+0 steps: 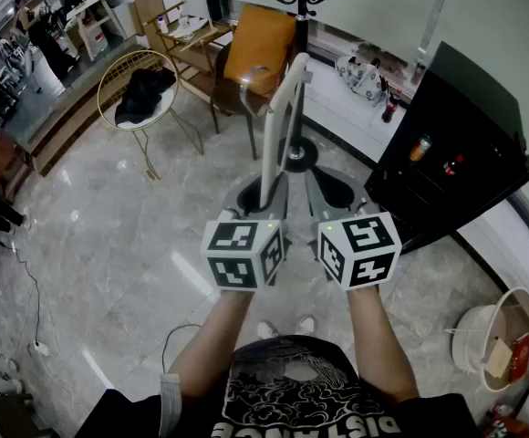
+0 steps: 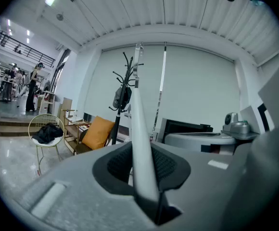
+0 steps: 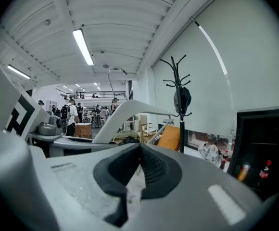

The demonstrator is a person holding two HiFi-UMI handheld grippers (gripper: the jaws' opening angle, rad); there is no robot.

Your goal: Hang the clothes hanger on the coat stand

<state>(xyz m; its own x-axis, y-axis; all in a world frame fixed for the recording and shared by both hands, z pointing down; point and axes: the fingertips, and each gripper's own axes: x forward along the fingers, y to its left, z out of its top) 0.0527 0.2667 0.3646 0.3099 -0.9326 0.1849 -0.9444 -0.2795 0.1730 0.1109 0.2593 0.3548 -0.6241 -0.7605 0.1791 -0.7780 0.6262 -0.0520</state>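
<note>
My left gripper is shut on the lower end of one arm of a white clothes hanger. The hanger rises away from me, with its metal hook at the top. In the left gripper view the hanger arm runs up from between the dark pads. The black coat stand stands ahead of both grippers, its round base on the floor, and a dark bag hangs from it. My right gripper is beside the left, shut, with nothing in it. From the right gripper view the hanger shows at left and the coat stand beyond.
An orange-backed chair stands just left of the stand. A wire round chair carries black clothing. A black cabinet is at right and a white basket at lower right. Wooden shelving and people are far left.
</note>
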